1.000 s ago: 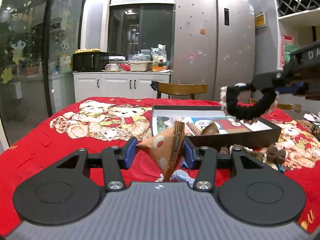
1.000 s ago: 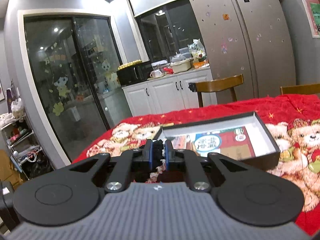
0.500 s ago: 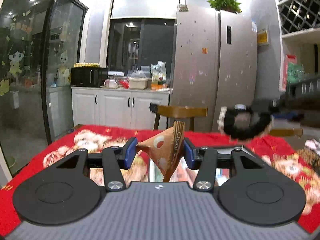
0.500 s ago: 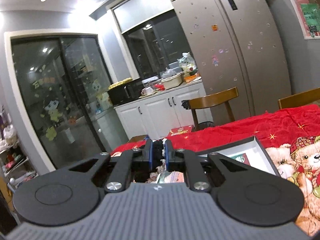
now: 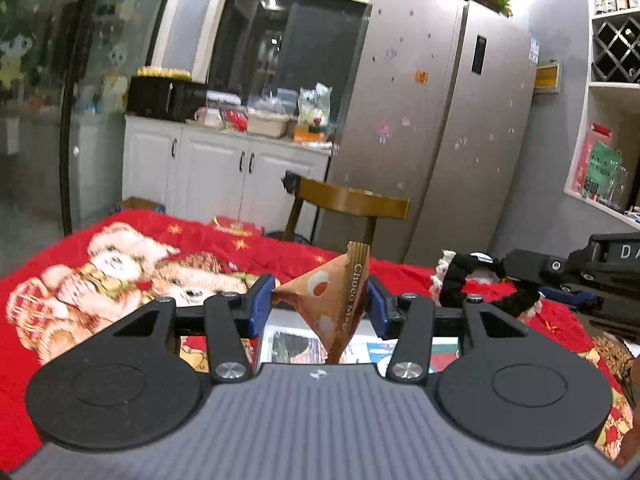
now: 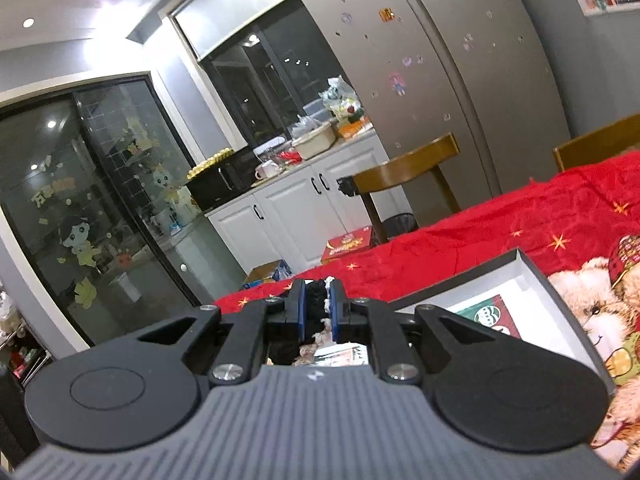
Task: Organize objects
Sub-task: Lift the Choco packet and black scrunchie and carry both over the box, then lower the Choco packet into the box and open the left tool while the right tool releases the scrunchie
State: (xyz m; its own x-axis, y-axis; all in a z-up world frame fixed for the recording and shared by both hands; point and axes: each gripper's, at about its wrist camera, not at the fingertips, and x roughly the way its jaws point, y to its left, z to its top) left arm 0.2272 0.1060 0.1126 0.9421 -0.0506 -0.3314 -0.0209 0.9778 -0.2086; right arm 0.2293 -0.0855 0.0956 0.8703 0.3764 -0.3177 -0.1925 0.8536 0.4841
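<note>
Overhead, both claws w/ room above box rim (image 6: 456,282).

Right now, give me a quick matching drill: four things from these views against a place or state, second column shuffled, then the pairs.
Things:
1. Choco snack packet
2. black scrunchie
3. wooden chair
4. open box

Places or states:
A. lying on the red cloth
B. clamped in the left tool
C. standing by the fridge
D. pinched in the right tool

Pairs: 1-B, 2-D, 3-C, 4-A
</note>
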